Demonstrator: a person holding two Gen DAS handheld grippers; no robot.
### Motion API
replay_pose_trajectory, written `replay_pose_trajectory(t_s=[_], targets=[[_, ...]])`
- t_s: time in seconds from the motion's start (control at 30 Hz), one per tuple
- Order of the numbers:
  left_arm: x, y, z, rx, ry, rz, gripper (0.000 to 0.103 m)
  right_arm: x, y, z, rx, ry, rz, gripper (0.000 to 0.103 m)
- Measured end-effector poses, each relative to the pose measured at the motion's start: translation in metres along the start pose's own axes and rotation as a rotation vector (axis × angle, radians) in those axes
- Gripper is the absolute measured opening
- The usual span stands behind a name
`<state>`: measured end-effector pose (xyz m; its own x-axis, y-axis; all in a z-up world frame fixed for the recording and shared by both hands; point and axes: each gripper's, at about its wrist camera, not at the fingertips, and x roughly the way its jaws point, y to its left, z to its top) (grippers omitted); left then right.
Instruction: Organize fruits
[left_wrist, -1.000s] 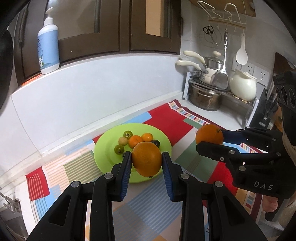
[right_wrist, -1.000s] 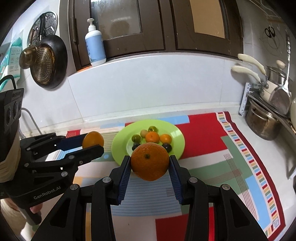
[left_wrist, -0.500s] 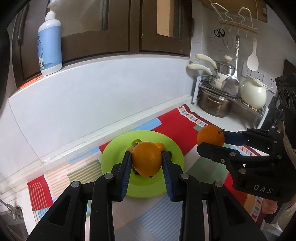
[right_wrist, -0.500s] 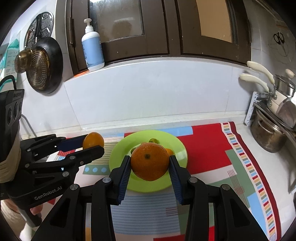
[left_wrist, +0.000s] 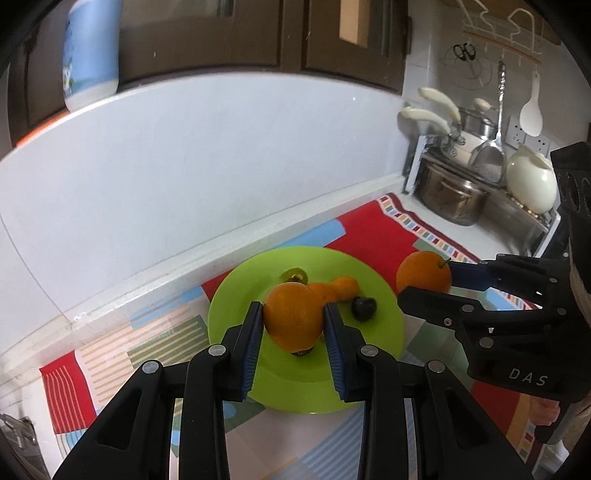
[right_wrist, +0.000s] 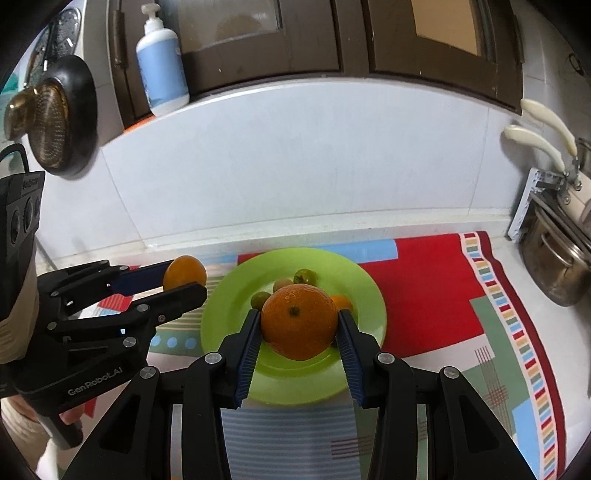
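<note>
While each gripper clamps its own orange, both have advanced toward the green plate over the last second: the left gripper holds its smaller orange above the plate's near half, the right gripper its larger orange likewise. Beyond them lie small green, orange and dark fruits; release looks close.

We hold both claws tilted downward, side by side over the green plate. Our left claw is clamped on an orange; our right claw is clamped on a bigger orange.
</note>
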<state>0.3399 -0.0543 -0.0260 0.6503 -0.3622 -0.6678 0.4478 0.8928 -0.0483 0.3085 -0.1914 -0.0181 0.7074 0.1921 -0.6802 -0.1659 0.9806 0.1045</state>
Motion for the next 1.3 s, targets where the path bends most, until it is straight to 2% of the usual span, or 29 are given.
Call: replay_pose_trajectory(t_s=[0.5,0.7,0.77,0.87,1.3], targets=[[0.055,0.024,-0.019,-0.023,0.118,0.006,0.033,0.06,-0.007,-0.008,0.01,0.112,0.002,0.042],[0.064,0.024,-0.022,-0.019,0.129,0.009,0.035,0.069,-0.008,-0.009,0.014,0.132,0.01,0.042],[0.062,0.024,-0.021,-0.016,0.116,0.019,0.04,0.07,-0.009,-0.008,0.019,0.139,0.014,0.043],[0.055,0.022,-0.02,-0.021,0.101,0.022,0.041,0.066,-0.009,-0.008,0.022,0.121,0.01,0.048],[-0.013,-0.005,-0.023,-0.012,0.032,0.1,0.045,0.002,-0.004,-0.015,0.024,0.013,-0.008,0.048]])
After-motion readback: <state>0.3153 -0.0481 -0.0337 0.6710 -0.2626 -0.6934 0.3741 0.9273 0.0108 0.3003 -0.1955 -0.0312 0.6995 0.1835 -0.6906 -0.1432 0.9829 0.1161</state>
